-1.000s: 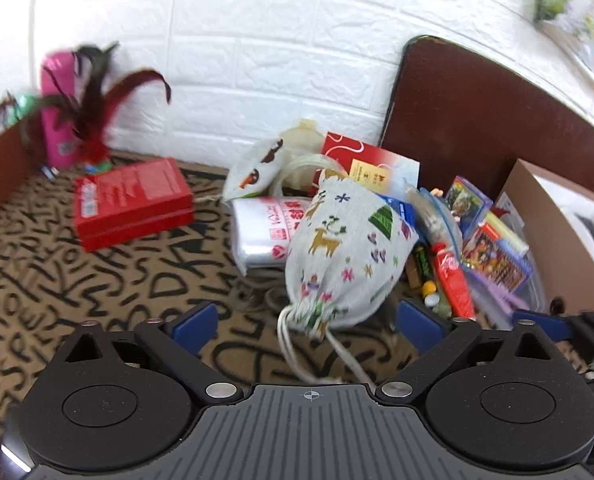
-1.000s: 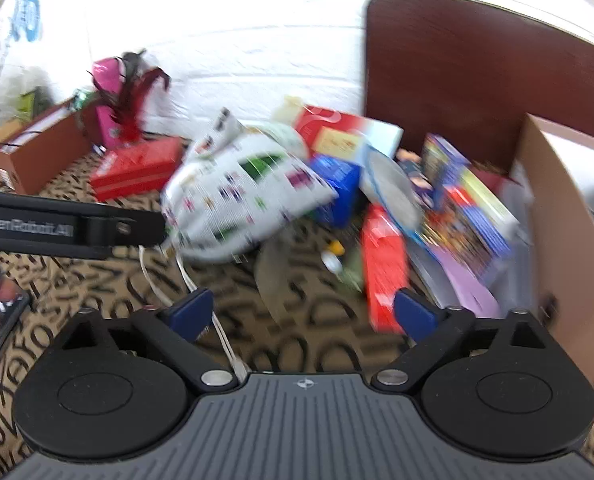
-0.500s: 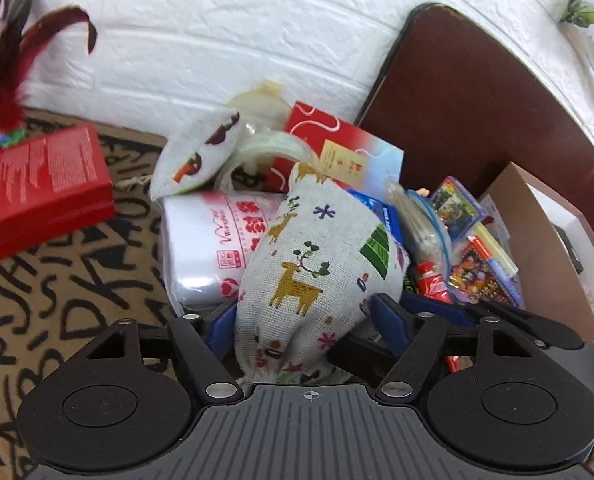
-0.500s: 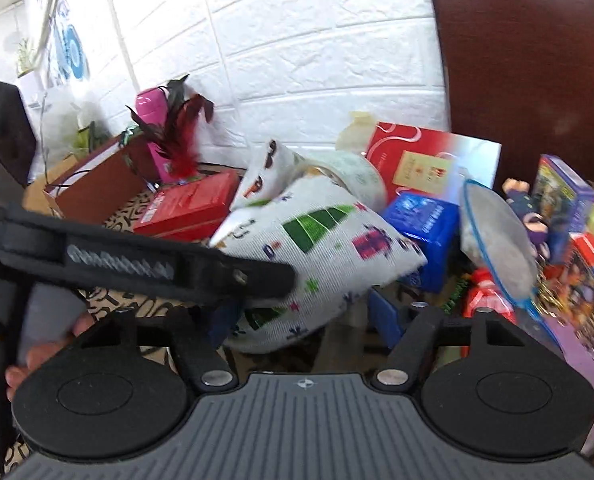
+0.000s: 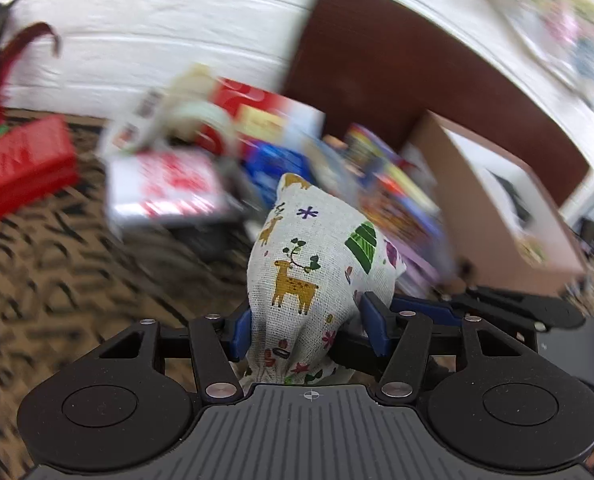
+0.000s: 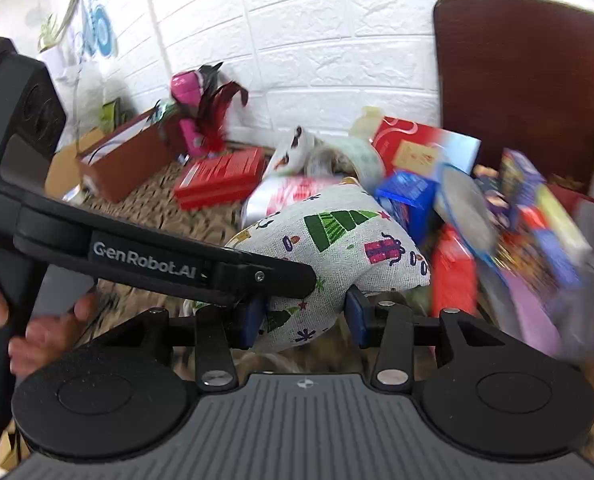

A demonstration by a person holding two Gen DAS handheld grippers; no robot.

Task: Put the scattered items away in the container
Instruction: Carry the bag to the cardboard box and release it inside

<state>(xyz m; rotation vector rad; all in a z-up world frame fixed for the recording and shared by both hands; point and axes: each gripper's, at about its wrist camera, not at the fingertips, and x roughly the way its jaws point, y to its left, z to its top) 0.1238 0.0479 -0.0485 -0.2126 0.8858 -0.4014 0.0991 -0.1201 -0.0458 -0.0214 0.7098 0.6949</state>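
A white drawstring cloth bag (image 5: 313,264) printed with deer and trees is held off the patterned tabletop. My left gripper (image 5: 307,326) is shut on its gathered neck. My right gripper (image 6: 305,318) is shut on the same bag (image 6: 337,240) from the other side, its blue pads pressing the cloth. The left gripper's arm (image 6: 145,260) crosses the right wrist view. A brown cardboard box (image 5: 493,208) stands open at the right in the left wrist view.
A pile of scattered goods lies behind the bag: a white and red pack (image 5: 169,180), a red box (image 5: 21,168), a blue box (image 6: 409,196), colourful packets (image 6: 537,216). A dark brown board (image 6: 525,80) leans on the white brick wall. Another brown box (image 6: 117,160) stands at the left.
Both grippers have closed on the cloth bag and lifted it toward the right. The background is blurred with motion in the left wrist view.
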